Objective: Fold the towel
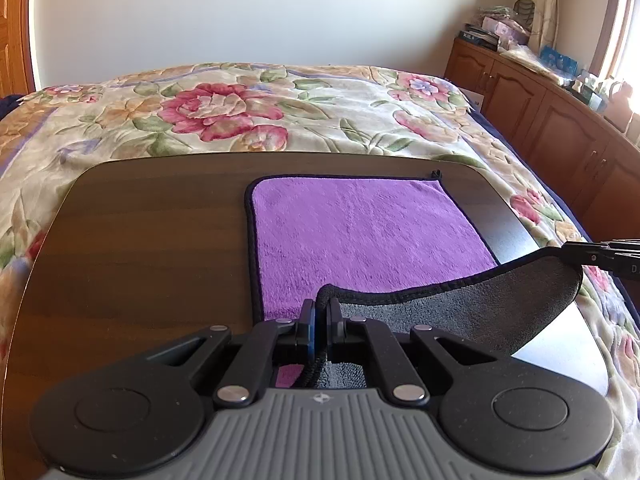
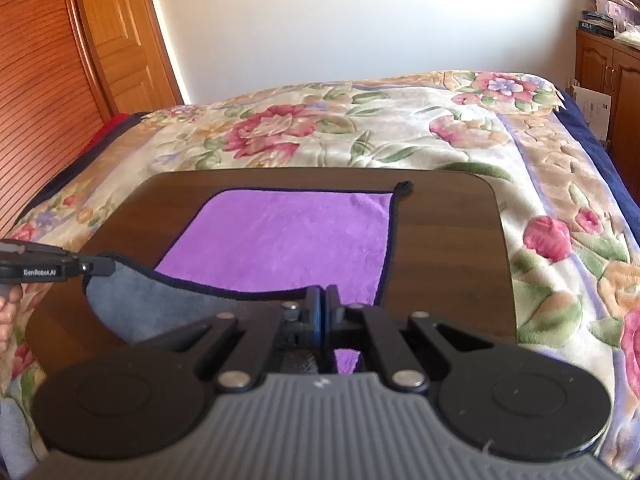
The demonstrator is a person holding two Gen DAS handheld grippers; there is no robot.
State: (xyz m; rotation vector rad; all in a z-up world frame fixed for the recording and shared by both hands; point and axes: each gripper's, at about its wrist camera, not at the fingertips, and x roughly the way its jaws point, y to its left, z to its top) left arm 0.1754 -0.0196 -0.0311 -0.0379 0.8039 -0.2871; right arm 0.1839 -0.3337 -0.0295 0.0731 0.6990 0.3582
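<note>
A purple towel (image 1: 360, 236) with a grey underside and dark trim lies on a dark wooden table (image 1: 140, 248). Its near edge is lifted off the table, grey side (image 1: 480, 300) showing. My left gripper (image 1: 320, 312) is shut on the towel's near left corner. My right gripper (image 2: 323, 300) is shut on the near right corner; it also shows at the right edge of the left wrist view (image 1: 576, 254). The left gripper shows at the left edge of the right wrist view (image 2: 100, 266). The towel (image 2: 280, 236) sags between the two grips.
The table (image 2: 448, 248) stands over a bed with a floral blanket (image 1: 280, 108). Wooden cabinets (image 1: 540, 112) with clutter line the right wall. A wooden door (image 2: 120, 40) is at the left. A hanging loop (image 2: 404, 187) sits at the towel's far right corner.
</note>
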